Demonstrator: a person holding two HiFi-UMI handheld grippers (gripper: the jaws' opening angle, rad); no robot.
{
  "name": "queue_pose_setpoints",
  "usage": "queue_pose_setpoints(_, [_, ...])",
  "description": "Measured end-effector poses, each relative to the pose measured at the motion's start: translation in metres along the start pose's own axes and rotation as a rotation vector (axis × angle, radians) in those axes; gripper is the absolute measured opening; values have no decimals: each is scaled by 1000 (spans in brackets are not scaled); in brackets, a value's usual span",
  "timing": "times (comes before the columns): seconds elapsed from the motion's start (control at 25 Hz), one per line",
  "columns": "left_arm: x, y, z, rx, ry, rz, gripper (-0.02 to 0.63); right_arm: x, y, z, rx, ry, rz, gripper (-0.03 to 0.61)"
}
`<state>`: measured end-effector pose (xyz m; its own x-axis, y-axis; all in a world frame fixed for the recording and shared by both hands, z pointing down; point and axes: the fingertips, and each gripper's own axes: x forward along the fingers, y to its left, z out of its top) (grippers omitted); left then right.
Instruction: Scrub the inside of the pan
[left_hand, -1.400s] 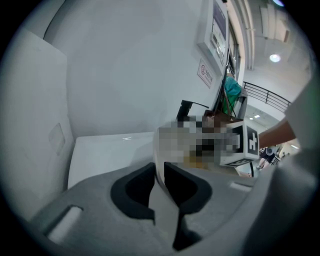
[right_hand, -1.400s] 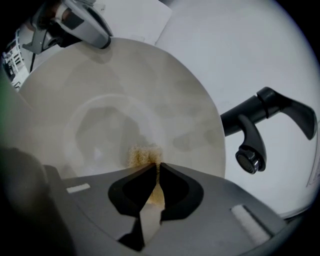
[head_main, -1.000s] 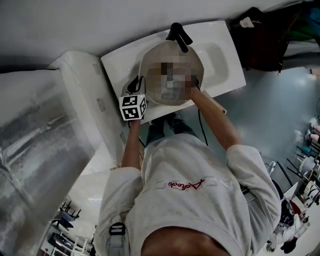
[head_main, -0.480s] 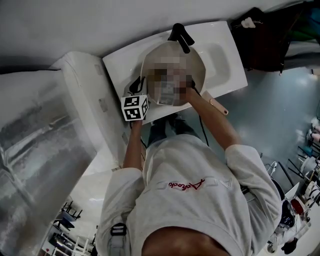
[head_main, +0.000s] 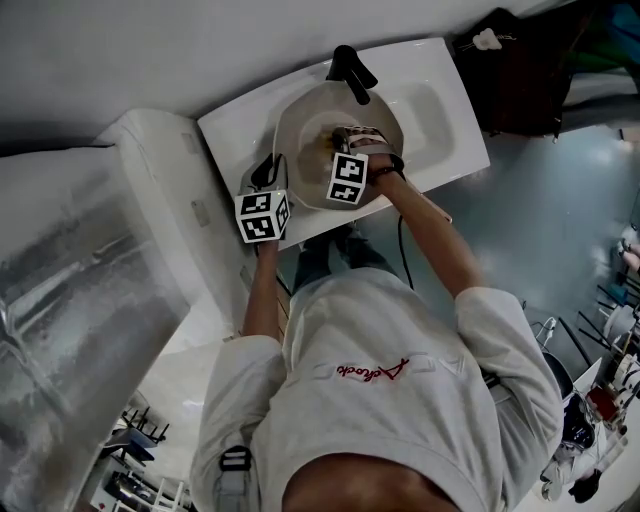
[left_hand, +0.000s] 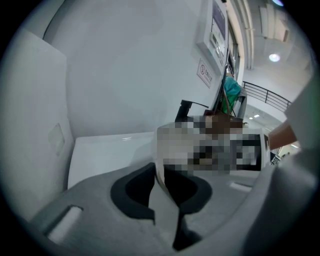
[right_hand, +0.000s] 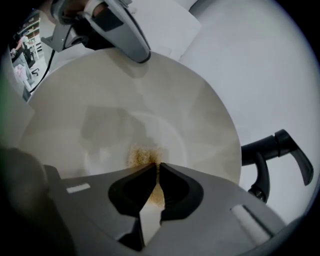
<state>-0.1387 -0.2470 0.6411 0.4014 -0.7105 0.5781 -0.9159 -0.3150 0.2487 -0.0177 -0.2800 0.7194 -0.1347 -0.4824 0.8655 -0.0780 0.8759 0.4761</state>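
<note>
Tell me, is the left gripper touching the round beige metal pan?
Touching. The left gripper view shows the left gripper's dark pads pinching the round beige pan's rim.

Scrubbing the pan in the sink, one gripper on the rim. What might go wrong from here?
1. The left gripper pinches only the thin rim of the pan; scrubbing pressure may twist it loose.
2. The right gripper holds the scrub pad at its very tips, so the jaws might scrape the pan or lose the pad.
3. The faucet sits close to the rim; a wide stroke could knock it.
</note>
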Motion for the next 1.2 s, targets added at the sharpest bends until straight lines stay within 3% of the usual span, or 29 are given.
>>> queue_pose_setpoints(0.44, [0, -1, 0, 5, 3, 1, 61, 2, -4, -53, 16, 87, 11, 29])
queue_pose_setpoints(0.68, [0, -2, 0, 5, 1, 4, 61, -1, -5, -56, 1, 98, 15, 29])
queue_pose_setpoints(0.92, [-1, 0, 0, 5, -1, 7, 61, -10, -5, -36, -6, 51, 3, 29])
queue_pose_setpoints(1.2, [0, 0, 0, 0, -5, 11, 61, -22, 2, 18, -50, -42, -2, 30])
